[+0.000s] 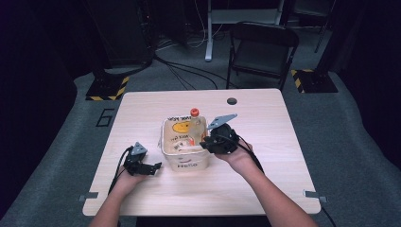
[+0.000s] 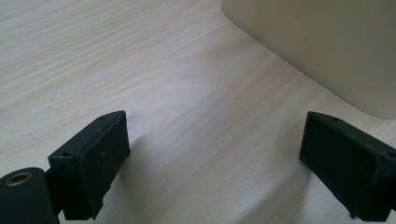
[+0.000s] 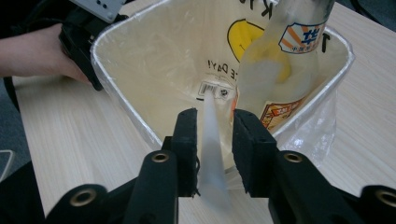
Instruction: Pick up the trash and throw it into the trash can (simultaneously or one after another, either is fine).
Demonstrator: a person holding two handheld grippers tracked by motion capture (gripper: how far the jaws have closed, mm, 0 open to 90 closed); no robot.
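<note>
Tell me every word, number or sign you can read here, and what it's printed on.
"Hello": front of the cream bin, high view.
"E DAY!": mirrored, through the bin's wall, right gripper view, below a yellow smiley.
"6": floor marking left of the table.
Bottle label: one large character; the rest is blurred.
Barcode sticker: too small to read.
</note>
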